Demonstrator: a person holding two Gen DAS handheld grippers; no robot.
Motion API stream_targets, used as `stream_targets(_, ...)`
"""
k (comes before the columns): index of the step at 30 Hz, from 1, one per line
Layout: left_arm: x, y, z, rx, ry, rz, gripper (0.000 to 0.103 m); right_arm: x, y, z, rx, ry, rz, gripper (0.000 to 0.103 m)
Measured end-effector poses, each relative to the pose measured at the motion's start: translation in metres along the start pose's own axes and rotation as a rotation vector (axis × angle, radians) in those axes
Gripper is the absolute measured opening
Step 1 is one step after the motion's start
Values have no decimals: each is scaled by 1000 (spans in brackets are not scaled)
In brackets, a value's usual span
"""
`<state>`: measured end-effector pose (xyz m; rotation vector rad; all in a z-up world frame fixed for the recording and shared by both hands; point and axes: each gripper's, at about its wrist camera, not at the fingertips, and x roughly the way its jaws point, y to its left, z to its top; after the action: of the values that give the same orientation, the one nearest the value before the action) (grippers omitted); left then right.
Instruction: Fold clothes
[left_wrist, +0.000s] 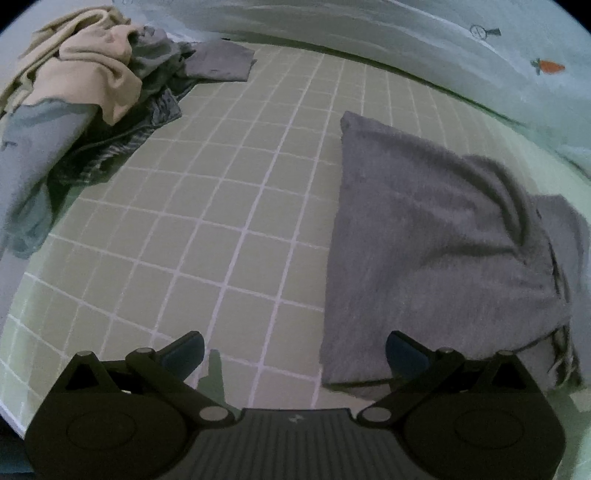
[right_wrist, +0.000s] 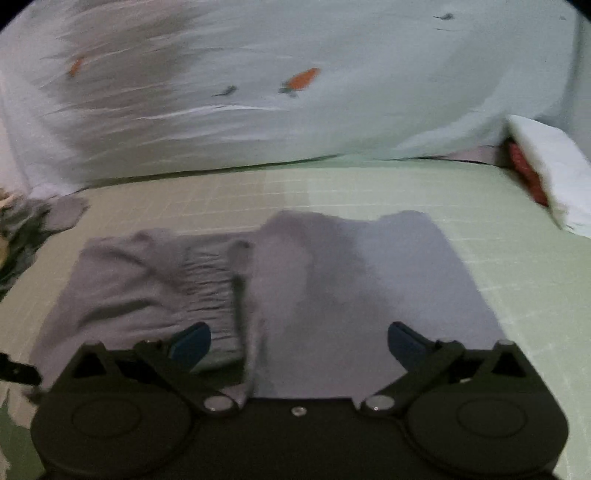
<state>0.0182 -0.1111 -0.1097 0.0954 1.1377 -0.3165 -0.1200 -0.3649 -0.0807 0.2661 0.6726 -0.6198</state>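
Grey shorts (right_wrist: 280, 291) flat on green checked sheet (left_wrist: 229, 206), partly folded, gathered waistband showing. Pile of unfolded clothes (left_wrist: 85, 99) well left of shorts. Left gripper (left_wrist: 295, 350) wide open beside shorts; right gripper (right_wrist: 299, 341) wide open over shorts, empty.

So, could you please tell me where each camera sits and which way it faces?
Left wrist: on the left hand-held gripper, open, looking across the green gridded mat; grey folded garment to its right, heap of unfolded clothes far left.
Right wrist: on the right hand-held gripper, open, directly over the same garment, facing the carrot-print white sheet.
Shared: garment, mat, sheet.
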Motion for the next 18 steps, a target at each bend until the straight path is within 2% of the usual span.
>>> stream_targets(6,13,-12,13,-14,3,-89,100,3,-21,-1,56,48,-79,103)
stream_targets(14,25,-22,17,-23,32,-142,91,7,-44,-3,90,117,-197,103)
stream_targets(18,23,-22,17,-44,6,-163,74,8,-54,-9,113,154,-235,103)
